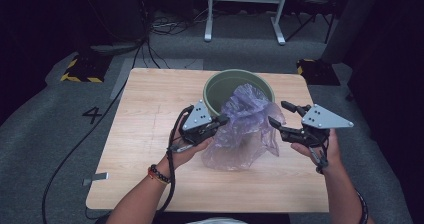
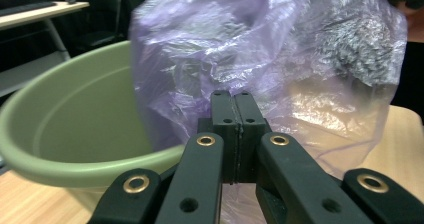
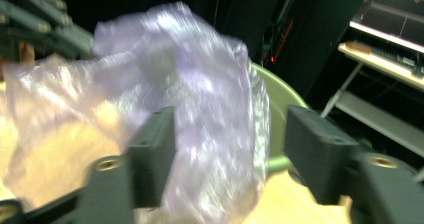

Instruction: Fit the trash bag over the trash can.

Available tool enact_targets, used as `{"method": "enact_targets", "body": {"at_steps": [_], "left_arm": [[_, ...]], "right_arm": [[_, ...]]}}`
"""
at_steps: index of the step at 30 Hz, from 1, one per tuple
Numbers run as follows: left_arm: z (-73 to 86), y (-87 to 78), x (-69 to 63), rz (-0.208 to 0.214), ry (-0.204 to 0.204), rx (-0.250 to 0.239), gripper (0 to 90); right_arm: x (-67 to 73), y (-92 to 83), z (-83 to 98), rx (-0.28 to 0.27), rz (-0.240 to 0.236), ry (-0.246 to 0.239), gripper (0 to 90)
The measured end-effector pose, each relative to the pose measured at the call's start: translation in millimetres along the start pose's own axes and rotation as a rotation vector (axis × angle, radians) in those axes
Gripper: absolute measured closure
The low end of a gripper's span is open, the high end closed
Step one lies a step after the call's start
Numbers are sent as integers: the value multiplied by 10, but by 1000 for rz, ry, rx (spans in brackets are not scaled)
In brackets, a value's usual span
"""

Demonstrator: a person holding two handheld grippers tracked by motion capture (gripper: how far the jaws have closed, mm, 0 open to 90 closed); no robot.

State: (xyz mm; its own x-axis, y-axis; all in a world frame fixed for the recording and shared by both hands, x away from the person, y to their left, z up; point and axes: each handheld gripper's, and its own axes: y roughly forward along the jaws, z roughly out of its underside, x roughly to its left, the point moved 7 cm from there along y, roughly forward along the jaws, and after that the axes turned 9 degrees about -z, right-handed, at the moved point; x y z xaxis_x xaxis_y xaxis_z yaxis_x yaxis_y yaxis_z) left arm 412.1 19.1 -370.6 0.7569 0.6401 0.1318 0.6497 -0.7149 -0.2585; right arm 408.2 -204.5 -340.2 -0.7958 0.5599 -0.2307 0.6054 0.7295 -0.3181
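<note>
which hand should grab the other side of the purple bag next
Right, most likely. The right tongs stand open beside the purple bag, while the left tongs are shut on its other edge.

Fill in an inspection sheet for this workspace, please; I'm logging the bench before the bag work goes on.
Surface: wooden table, bare around the work.
Job's things: purple plastic bag standing on the table, leaning on the green bucket.
Clutter: nothing seen.
Grippers: left tongs shut on the bag's film; right tongs open, bag film between the jaws, not pinched.
Cables: black cable trails off the table's left edge onto the floor.
Surroundings: grey carpet marked with a 4, white frame legs behind, dark room.
</note>
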Motion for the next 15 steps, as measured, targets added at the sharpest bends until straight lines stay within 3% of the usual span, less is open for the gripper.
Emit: {"method": "enact_targets", "body": {"at_steps": [2,3,7,10,12,15], "left_arm": [[-14,-5,63,-14,-6,-1,897],[-22,-11,93,-19,-5,1,897],[-72,-22,207,-28,-24,-8,897],[-91,4,280,-37,-25,-4,897],[-100,24,323,-41,-23,6,897],[-123,47,389,-50,-23,10,897]], "right_arm": [[-17,-6,51,24,-16,20,550],[-27,-12,70,30,-18,27,640],[-106,6,115,40,-5,48,864],[-185,74,117,44,14,53,900],[-264,121,105,56,58,40,900],[-390,162,43,32,97,53,899]]}}
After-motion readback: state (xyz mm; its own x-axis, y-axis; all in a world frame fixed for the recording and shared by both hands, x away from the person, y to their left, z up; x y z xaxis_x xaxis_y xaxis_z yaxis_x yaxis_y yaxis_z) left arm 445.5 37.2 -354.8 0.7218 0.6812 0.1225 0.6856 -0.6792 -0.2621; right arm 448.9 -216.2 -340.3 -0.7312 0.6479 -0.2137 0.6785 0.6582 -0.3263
